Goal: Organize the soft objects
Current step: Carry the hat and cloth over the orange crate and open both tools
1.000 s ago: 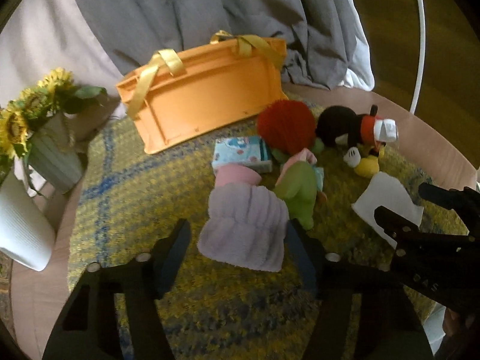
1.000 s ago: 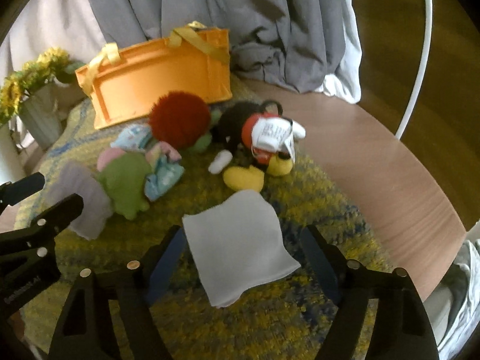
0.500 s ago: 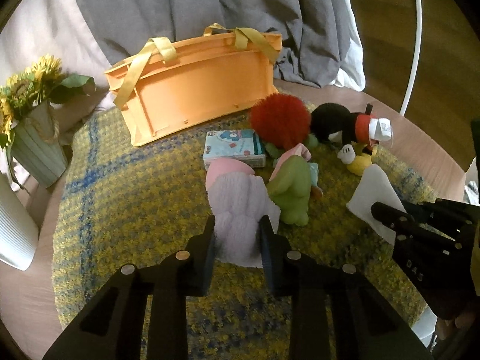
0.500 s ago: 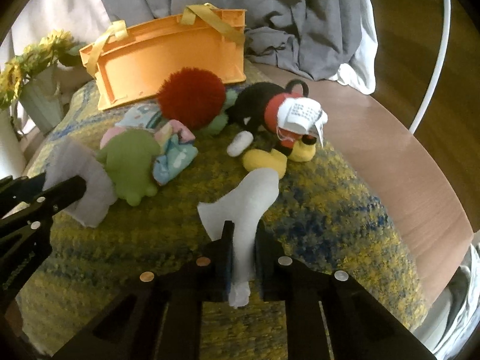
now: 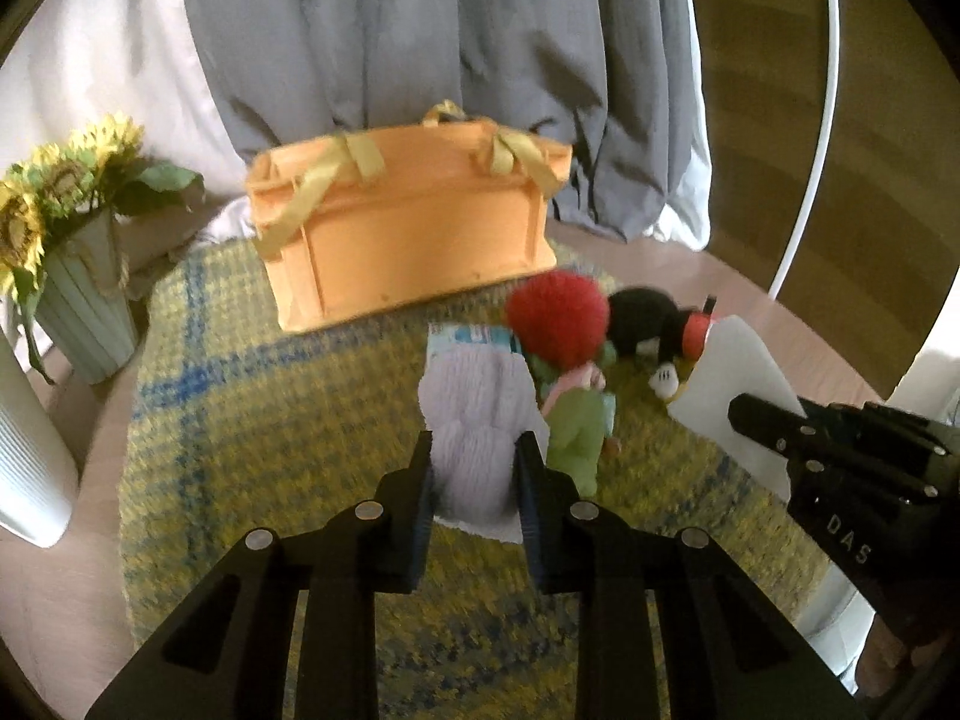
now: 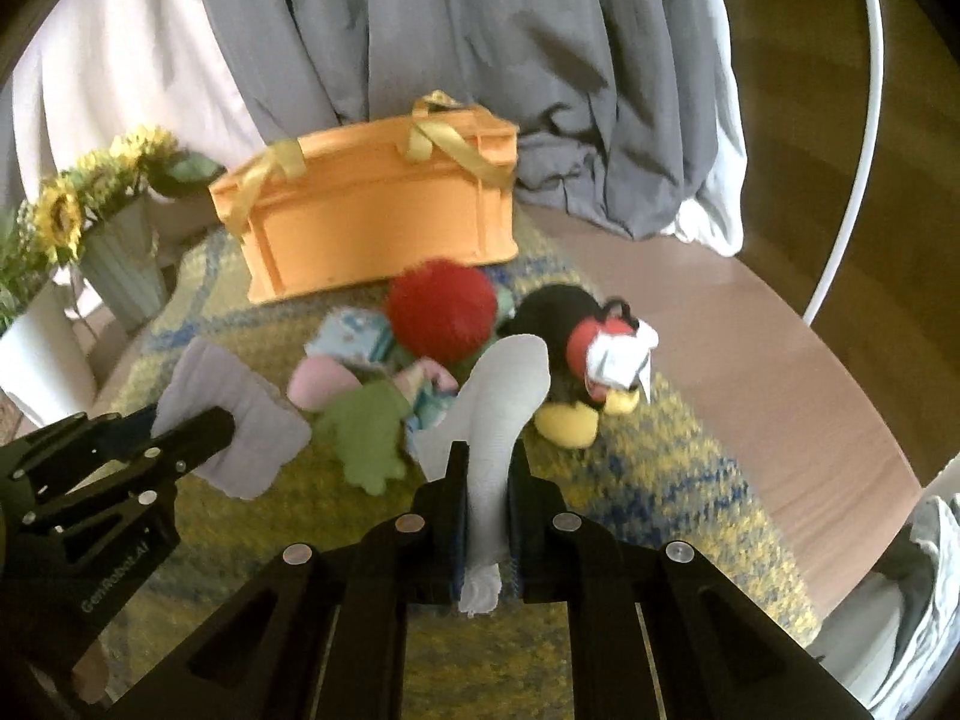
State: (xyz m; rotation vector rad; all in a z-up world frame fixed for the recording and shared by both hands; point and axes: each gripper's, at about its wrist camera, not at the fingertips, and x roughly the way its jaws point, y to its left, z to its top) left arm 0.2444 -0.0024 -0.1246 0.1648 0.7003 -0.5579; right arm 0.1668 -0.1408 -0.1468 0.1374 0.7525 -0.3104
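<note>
My left gripper (image 5: 474, 462) is shut on a lilac fluffy towel (image 5: 474, 414) and holds it above the mat; it also shows in the right wrist view (image 6: 234, 414). My right gripper (image 6: 487, 474) is shut on a white cloth (image 6: 504, 402), lifted off the mat; that cloth shows in the left wrist view (image 5: 732, 384). An orange basket (image 5: 408, 240) with yellow ribbon handles stands at the back. On the mat lie a red pompom toy (image 6: 441, 315), a green plush (image 6: 366, 426), a black mouse plush (image 6: 576, 336), a pink item (image 6: 321, 381) and a blue tissue pack (image 6: 348, 336).
A yellow-blue woven mat (image 5: 240, 420) covers a round wooden table (image 6: 780, 372). A sunflower vase (image 5: 78, 288) and a white ribbed container (image 5: 30, 468) stand at the left. Grey fabric (image 5: 420, 30) hangs behind the basket. A white hoop (image 5: 810, 120) is at the right.
Both grippers closed from open onto their cloths, the left on the lilac towel, the right on the white cloth, and lifted them off the mat toward the basket.
</note>
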